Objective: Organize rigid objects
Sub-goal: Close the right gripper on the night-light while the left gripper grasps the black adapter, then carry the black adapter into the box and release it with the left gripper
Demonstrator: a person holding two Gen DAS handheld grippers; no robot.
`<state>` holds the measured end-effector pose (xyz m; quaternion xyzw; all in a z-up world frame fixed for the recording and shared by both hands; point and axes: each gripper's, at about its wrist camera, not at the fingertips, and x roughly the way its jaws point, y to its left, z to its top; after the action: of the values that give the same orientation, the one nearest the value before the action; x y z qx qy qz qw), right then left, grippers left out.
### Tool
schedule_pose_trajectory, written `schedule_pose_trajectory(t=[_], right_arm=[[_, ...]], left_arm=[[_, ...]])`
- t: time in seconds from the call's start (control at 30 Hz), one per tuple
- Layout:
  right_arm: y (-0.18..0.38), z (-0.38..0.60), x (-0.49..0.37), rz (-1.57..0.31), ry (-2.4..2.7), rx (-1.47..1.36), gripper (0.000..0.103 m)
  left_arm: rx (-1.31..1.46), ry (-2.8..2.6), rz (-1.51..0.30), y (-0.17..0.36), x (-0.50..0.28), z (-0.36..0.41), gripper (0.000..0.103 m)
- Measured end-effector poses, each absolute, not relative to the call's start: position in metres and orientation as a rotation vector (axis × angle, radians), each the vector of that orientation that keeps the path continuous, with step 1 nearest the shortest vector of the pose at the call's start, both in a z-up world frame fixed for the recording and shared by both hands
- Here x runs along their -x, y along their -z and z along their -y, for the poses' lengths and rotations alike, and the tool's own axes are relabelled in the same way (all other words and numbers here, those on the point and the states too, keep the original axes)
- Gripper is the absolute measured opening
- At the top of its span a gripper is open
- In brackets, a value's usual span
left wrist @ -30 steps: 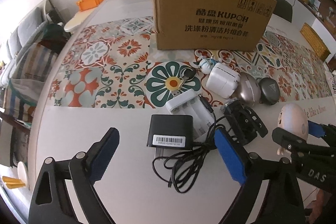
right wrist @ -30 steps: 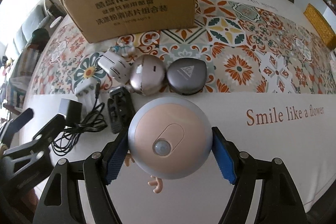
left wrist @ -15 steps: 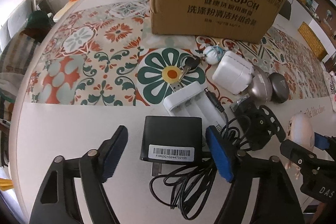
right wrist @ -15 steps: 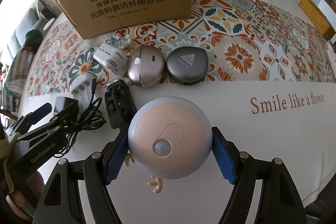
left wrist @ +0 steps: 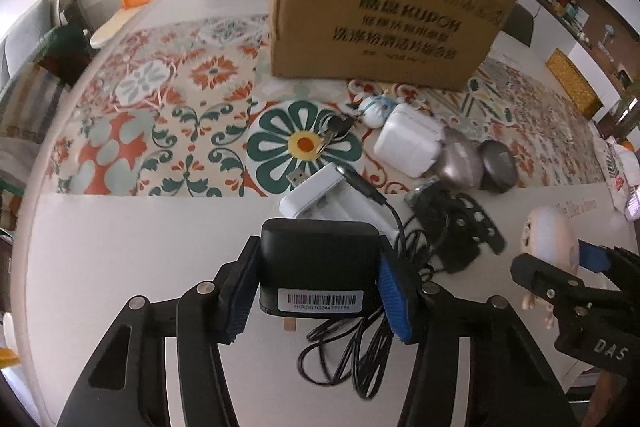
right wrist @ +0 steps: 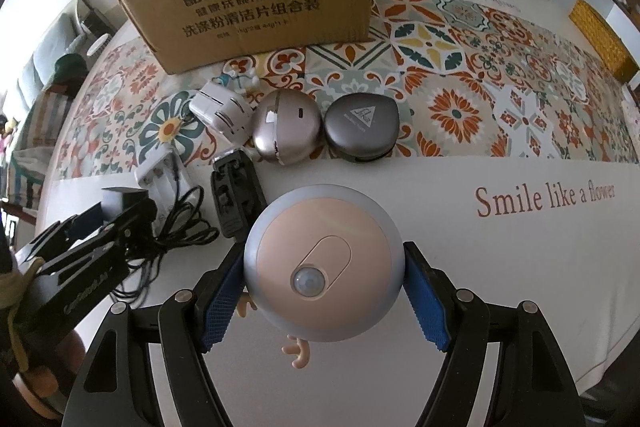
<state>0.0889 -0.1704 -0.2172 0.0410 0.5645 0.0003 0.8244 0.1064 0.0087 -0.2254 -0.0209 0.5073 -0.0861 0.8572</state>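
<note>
A black power adapter (left wrist: 320,259) with a barcode label sits between the blue pads of my left gripper (left wrist: 318,267). The jaws are closing, and both pads touch its sides. Its black cable (left wrist: 352,347) lies coiled on the white tablecloth just to the right. My right gripper (right wrist: 324,267) is shut on a round pink night light (right wrist: 320,247) with a grey rim and small doll hands, held just above the table. The open cardboard box (left wrist: 380,23) stands behind the objects. In the right wrist view, the left gripper (right wrist: 92,227) is at the lower left.
Behind the adapter lie a white battery charger (left wrist: 320,195), a key (left wrist: 336,131), a small figurine (left wrist: 374,109), a white plug block (left wrist: 408,143), a metallic round case (left wrist: 460,163), a grey case (left wrist: 498,165) and a black holder (left wrist: 468,227). The table edge (left wrist: 24,227) curves at the left.
My left gripper has moved forward around the black adapter and its jaws have narrowed from wide apart onto the adapter's sides. The right gripper holds the night light still.
</note>
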Motion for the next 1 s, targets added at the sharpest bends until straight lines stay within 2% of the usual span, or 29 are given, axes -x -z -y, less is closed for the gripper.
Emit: schedule_pose_trajectory(t=[0.4, 1.0], right_arm=[[0.167, 0.170, -0.075, -1.054, -0.051, -0.087, 0.075], [0.079, 0.177, -0.091, -0.770, -0.090, -0.077, 0.075]], left_arm=[[0.048, 0.180, -0.924, 0.161, -0.089, -0.008, 0.054], [0.026, 0.175, -0.696, 0.070, -0.109, 0.001, 0.054]])
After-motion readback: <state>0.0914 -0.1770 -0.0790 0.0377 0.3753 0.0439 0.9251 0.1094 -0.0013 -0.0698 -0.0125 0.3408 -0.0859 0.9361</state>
